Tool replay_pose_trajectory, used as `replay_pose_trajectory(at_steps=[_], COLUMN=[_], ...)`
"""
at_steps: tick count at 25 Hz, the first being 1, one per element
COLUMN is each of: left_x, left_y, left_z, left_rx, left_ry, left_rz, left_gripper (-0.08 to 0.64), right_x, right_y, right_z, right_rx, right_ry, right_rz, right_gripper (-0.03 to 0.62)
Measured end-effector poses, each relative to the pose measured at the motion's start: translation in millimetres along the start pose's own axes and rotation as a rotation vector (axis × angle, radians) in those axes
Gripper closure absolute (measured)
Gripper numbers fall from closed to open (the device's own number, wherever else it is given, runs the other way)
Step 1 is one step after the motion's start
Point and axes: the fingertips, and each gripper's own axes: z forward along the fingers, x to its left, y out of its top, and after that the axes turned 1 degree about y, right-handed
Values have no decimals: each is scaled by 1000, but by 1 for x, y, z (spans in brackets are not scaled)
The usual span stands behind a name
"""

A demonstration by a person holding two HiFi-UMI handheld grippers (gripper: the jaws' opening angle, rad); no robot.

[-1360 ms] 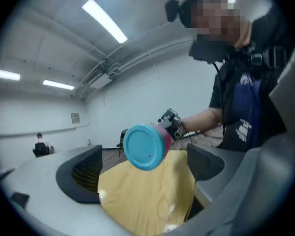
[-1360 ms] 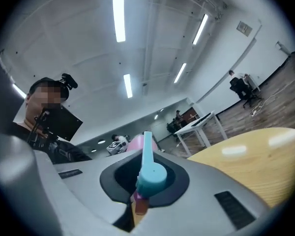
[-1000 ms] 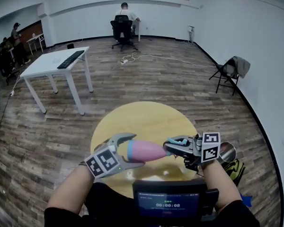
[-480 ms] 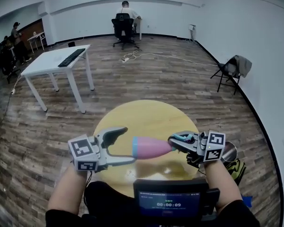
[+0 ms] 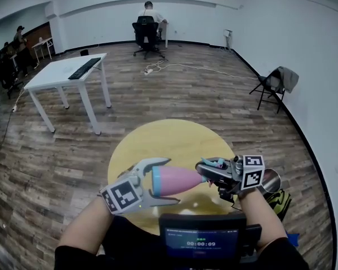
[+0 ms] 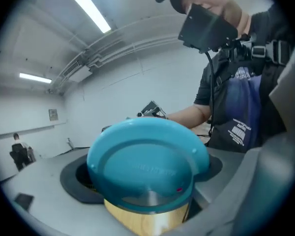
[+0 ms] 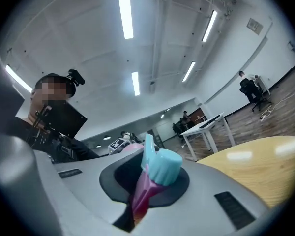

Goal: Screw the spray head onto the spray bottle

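Spray head (image 7: 162,168) sits clamped in your right gripper (image 5: 203,170), its neck meeting the pink bottle (image 5: 177,180), level above the round table (image 5: 169,142). Your left gripper (image 5: 159,182) has just been opening; its jaws stand loosely round the bottle's base. Close them off-centre and the bottle may tilt, cross-thread or drop.

Item count:
1 spray bottle (image 5: 177,180), 1 spray head (image 5: 214,163), 1 round surface (image 5: 169,142), 1 white table (image 5: 53,77), 1 keyboard (image 5: 83,69), 1 office chair (image 5: 145,37), 1 folding chair (image 5: 270,86).
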Motion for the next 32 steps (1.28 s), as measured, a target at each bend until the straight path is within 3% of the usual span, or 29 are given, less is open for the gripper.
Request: replay_pose_trajectory(at_steps=[2, 6, 7, 8, 10, 13, 16, 18, 20, 22, 25, 27, 29, 30, 32], left_x=[0, -3, -4, -4, 4, 20, 32, 37, 38, 27, 3, -6, -11, -12, -14], left_y=[-3, -10, -10, -8, -2, 11, -1, -16, -25, -26, -30, -24, -13, -9, -3], left_z=[-2, 0, 1, 1, 0, -17, -29, -33, -33, -21, 2, 7, 8, 8, 6], left_rx=[-21, -78, -90, -103, -152, -188, -32, 104, 188, 200, 181, 128, 57, 24, -33], left_ry=[-88, -383, -419, -415, -325, -101, 140, 256, 317, 273, 118, 22, -104, -184, -366], left_rz=[-220, -961, -1069, -1097, -994, -622, -188, 40, 179, 232, 230, 113, -136, -319, -755], left_gripper=[51, 51, 51, 49, 48, 43, 40, 35, 35, 33, 28, 29, 32, 32, 32], right_x=[9, 37, 39, 38, 30, 7, -19, -31, -32, -20, 1, 5, 13, 21, 38], right_y=[2, 6, 5, 4, 4, 12, 18, 16, 6, -5, -3, -1, 0, 2, 6], right_z=[3, 11, 12, 11, 6, -11, -34, -43, -38, -21, -2, -2, -5, -6, -3], right_rx=[9, 96, 115, 118, 77, -50, -152, -169, -129, -60, -28, -22, -19, -21, -1], right_ry=[-7, -4, -9, -11, -13, -34, -39, -46, -48, -21, 37, 28, 21, 26, 34], right_rz=[-100, -472, -523, -531, -450, -210, 26, 118, 138, 102, 42, 9, -73, -141, -327], right_gripper=[571, 572, 572, 572, 572, 572, 572, 572, 572, 572, 572, 572, 572, 572, 572])
